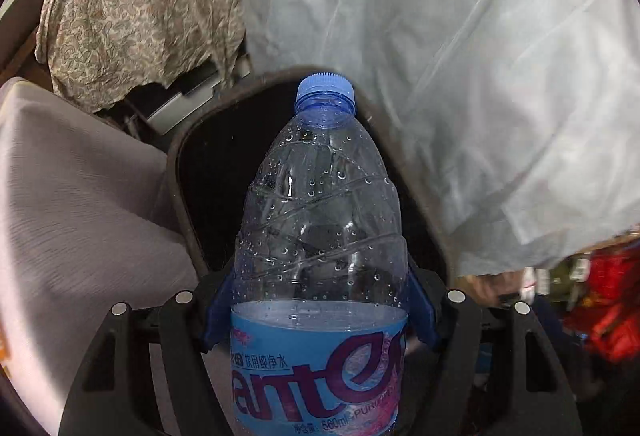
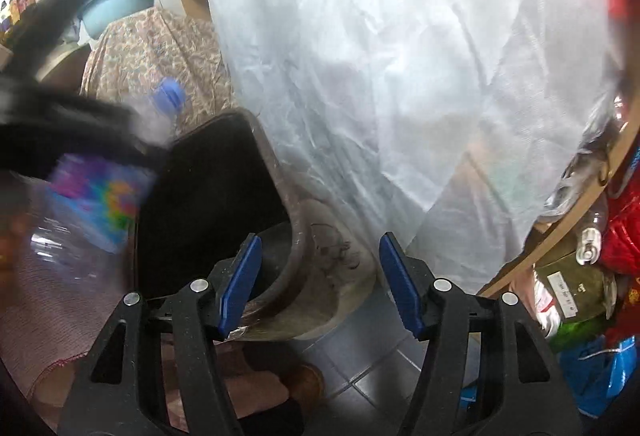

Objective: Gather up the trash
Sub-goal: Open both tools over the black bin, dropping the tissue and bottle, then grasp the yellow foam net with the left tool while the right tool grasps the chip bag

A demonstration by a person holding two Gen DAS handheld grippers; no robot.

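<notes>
Overhead, left gripper grips bottle above bin, seemingly.

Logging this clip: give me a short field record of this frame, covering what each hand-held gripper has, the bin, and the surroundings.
left hand-held gripper: shut on the water bottle, blue cap pointing away from the camera
bottle contents: looks empty, droplets inside
bin: dark, open-topped; bottle is above its opening in the left wrist view
right hand-held gripper: open, nothing between its pads, near the bin's rim
surroundings: white plastic sheet behind the bin, patterned cloth to its left, tiled floor
task status: bottle not yet dropped
</notes>
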